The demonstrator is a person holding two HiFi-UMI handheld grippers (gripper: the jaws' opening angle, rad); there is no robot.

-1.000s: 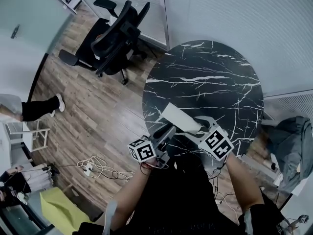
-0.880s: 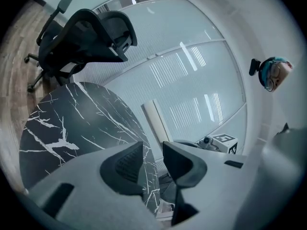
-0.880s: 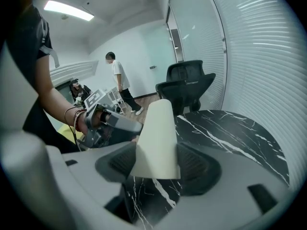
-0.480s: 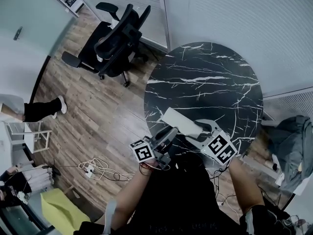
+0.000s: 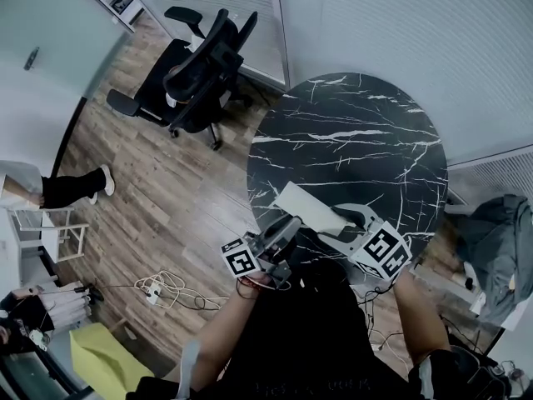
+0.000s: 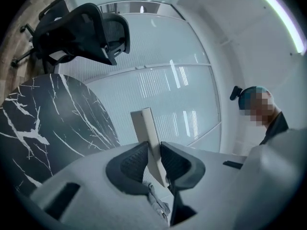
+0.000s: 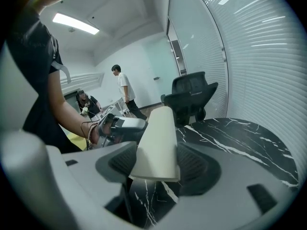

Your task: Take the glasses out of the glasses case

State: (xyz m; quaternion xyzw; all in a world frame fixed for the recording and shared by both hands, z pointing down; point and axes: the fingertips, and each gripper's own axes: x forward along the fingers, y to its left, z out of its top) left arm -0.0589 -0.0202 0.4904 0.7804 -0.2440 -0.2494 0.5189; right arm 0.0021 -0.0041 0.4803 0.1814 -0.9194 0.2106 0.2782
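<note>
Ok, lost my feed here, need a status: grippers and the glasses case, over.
Left gripper shut on glasses case thin edge; right gripper shut on its other end. Case over table near edge, no glasses showing. Nothing in the way.

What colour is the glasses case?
The glasses case is cream white, clearest in the right gripper view.

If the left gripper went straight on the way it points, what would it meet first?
The white glasses case, clamped in the tongs of the left gripper; past it the way looks free, though depth is unclear.
</note>
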